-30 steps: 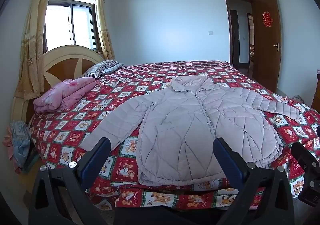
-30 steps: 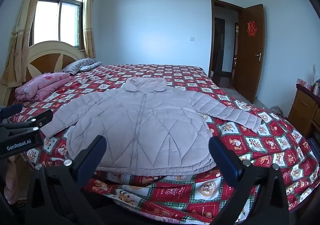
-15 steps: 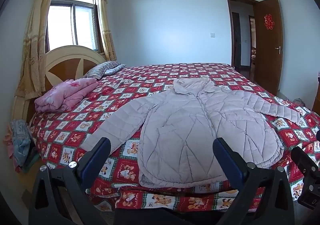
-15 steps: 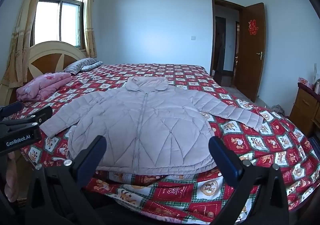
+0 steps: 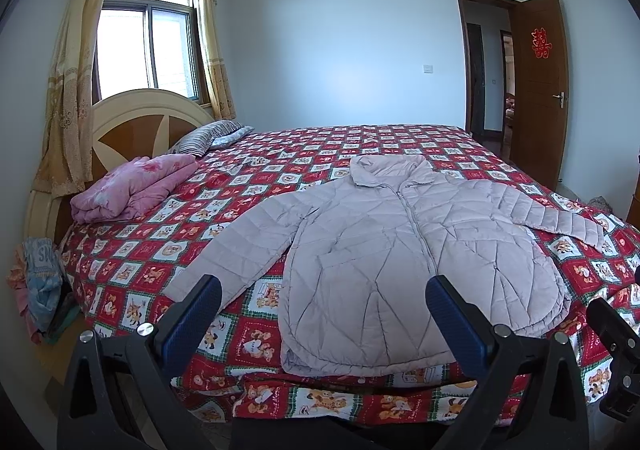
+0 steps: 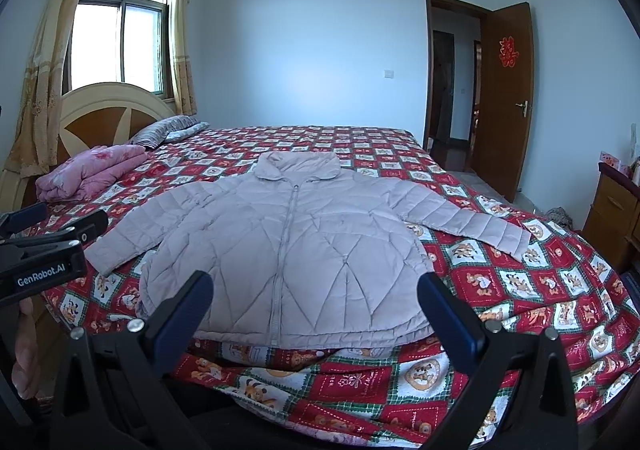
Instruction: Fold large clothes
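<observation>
A pale lilac quilted jacket lies flat and zipped on the bed, collar away from me, both sleeves spread out; it also shows in the right wrist view. My left gripper is open and empty, held just short of the jacket's hem at the bed's near edge. My right gripper is open and empty, also just short of the hem. The left gripper's body shows at the left of the right wrist view.
The bed has a red patterned cover. A folded pink quilt and a striped pillow lie by the headboard. Clothes hang at the bed's left corner. An open door and a wooden cabinet are at the right.
Both views have tilted up slightly, so the bed and jacket sit a little lower in frame. Both grippers stay open and empty.
</observation>
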A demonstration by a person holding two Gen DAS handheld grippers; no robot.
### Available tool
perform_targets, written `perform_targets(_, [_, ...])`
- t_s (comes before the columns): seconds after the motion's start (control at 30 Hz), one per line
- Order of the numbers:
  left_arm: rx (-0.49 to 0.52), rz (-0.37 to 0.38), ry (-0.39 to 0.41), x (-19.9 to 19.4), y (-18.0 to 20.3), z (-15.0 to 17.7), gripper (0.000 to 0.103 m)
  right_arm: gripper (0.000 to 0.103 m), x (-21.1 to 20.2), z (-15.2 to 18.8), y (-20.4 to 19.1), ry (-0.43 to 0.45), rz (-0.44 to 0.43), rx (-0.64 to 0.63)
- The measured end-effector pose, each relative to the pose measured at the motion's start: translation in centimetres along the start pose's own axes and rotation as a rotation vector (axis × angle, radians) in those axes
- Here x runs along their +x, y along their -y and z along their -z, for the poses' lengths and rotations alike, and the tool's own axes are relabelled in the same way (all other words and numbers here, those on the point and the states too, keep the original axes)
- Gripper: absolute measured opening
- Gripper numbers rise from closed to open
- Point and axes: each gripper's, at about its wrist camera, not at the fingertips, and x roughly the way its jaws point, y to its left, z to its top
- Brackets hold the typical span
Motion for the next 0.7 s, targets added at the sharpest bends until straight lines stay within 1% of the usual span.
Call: perform_targets(0.7, [0.006,-0.004,-0.004,0.17,-0.15,0.13,0.102,0.103,0.07,0.13,-0.4,-0.006,-0.007,0.002])
